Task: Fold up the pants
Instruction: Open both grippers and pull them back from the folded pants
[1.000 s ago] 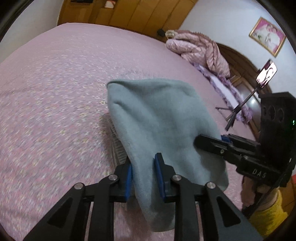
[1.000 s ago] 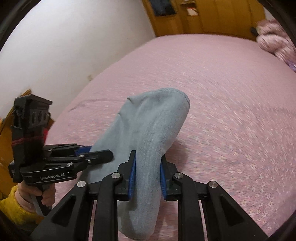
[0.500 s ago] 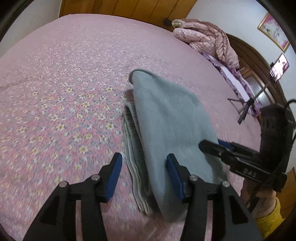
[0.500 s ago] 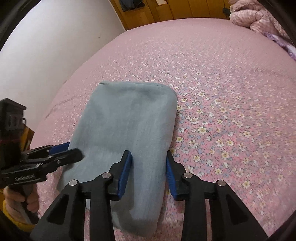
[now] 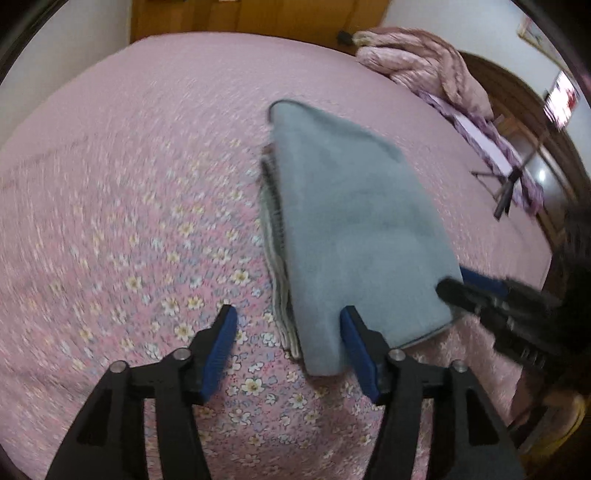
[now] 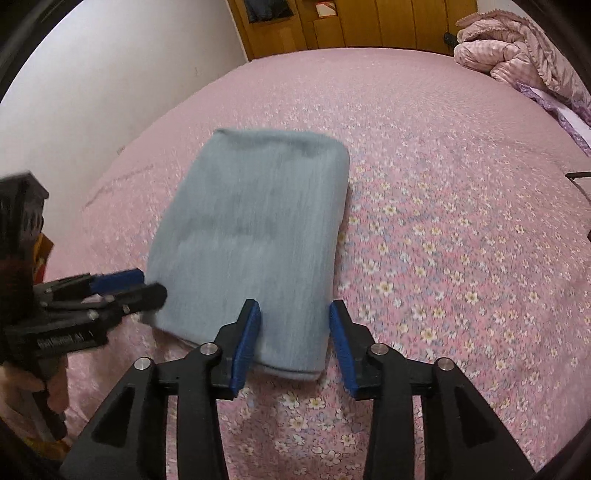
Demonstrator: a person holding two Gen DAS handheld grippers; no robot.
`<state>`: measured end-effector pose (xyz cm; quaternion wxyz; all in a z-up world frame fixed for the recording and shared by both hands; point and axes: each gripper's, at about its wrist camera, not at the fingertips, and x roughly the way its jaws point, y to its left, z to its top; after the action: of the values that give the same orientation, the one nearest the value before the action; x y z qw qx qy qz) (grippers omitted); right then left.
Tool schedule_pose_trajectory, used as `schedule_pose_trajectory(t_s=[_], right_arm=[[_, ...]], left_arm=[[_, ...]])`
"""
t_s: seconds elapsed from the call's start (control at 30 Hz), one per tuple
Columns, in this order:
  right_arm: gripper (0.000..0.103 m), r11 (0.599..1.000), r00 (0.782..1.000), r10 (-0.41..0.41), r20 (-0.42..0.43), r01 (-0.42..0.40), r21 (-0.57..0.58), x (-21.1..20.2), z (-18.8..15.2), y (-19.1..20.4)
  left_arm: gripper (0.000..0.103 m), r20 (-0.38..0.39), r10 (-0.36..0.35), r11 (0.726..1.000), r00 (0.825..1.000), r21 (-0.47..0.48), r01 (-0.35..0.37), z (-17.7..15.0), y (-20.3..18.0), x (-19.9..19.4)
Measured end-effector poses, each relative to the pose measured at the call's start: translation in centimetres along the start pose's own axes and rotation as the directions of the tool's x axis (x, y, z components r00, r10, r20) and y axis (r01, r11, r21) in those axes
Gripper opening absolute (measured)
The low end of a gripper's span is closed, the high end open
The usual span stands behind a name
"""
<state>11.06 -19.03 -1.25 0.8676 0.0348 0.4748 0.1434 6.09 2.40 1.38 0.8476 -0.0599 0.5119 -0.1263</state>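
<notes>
1. The left gripper (image 5: 288, 325) stands spread at the bottom of its own view; its jaws have just been opening, and the near left corner of the folded grey-blue pants (image 5: 354, 236) lies between the blue pads (image 5: 218, 354) without being pressed
2. The right gripper (image 6: 293, 325) is also parted, its jaws having just been opening, with the near right corner of the pants (image 6: 255, 236) lying loose between its pads (image 6: 245, 343)
3. In the right wrist view the left gripper (image 6: 122, 288) shows at the lower left of the frame, its tips at the pants' left edge
4. The pants lie flat as a folded rectangle at the centre of both views on the pink flowered bedspread (image 6: 443, 221)
5. A heaped pink quilt (image 6: 517, 48) sits at the upper right, with wooden cupboards (image 6: 351, 22) along the top edge
</notes>
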Motion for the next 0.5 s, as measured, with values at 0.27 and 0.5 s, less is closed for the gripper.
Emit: schedule_pose_trajectory(t_s=[0.27, 0.5], right_arm=[[0.055, 0.997, 1.000, 0.022, -0.002, -0.022, 0.070, -0.2, -0.4, -0.8], [0.056, 1.000, 1.000, -0.012, 0.007, 0.012, 0.025, -2.4, -1.4, 0.0]], left_arm=[[0.066, 0.018, 0.010, 1.000, 1.000, -0.019, -0.010, -0.4, 0.3, -0.7], [0.074, 0.016, 0.042, 0.999, 0.999, -0.032, -0.042, -1.6, 0.7, -2.3]])
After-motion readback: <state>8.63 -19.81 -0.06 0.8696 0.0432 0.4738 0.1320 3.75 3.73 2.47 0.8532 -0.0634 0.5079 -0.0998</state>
